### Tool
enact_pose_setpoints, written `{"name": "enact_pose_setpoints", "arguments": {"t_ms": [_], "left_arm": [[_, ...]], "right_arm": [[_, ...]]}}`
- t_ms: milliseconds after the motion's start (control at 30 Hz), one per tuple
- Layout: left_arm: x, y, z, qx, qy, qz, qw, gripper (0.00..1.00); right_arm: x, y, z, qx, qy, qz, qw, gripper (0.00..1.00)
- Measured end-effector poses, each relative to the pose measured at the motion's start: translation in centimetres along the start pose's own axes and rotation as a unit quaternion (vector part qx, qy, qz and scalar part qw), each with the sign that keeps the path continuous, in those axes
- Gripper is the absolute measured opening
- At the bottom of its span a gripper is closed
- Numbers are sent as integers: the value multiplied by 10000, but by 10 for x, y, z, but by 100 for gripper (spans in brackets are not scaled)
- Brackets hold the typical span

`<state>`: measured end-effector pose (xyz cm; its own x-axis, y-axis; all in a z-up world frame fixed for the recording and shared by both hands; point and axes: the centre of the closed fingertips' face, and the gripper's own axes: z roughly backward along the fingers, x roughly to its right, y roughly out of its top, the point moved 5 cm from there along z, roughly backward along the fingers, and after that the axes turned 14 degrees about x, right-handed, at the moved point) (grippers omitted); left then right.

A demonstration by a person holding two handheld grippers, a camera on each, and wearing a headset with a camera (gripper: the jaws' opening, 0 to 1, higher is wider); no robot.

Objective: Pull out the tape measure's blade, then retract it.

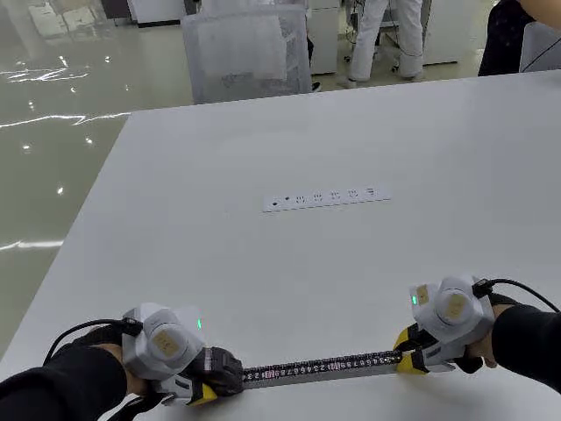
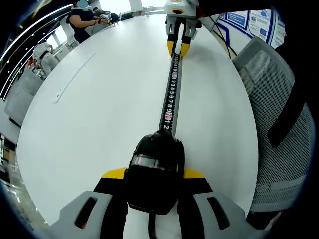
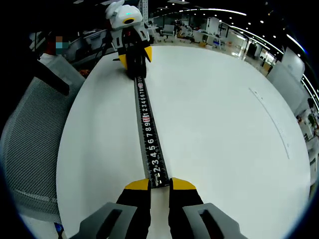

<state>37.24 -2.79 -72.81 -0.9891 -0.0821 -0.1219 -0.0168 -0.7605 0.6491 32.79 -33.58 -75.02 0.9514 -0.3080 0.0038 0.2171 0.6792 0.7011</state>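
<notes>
Rounded black tape case (image 2: 155, 172), flat numbered blade (image 2: 172, 89)

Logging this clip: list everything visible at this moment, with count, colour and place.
Tape measure case: one, black, near table edge, between the left gripper's jaws.
Blade: one, black with white and red numerals, stretched over the table between the grippers.
Table: one, white.
Marked strip: one, white, flat at mid-table.
Mesh chairs: two, grey, one beyond the far edge, one by the near edge.
People: two, background, one in white, one in dark.
Left gripper: white, yellow tips, shut on the case.
Right gripper: same colours, shut on the blade's end.
Sleeves: two, black.
</notes>
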Motion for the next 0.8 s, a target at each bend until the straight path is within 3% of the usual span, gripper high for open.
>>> {"name": "enact_pose_setpoints", "arguments": {"t_ms": [400, 800], "left_arm": [[-1, 0, -1, -1, 5, -2, 10000, 33], [-1, 0, -1, 66, -18, 25, 10000, 34]], "right_arm": [[1, -1, 1, 3, -8, -81, 10000, 10], [-1, 3, 0, -157, 6, -33, 9999, 11]]}}
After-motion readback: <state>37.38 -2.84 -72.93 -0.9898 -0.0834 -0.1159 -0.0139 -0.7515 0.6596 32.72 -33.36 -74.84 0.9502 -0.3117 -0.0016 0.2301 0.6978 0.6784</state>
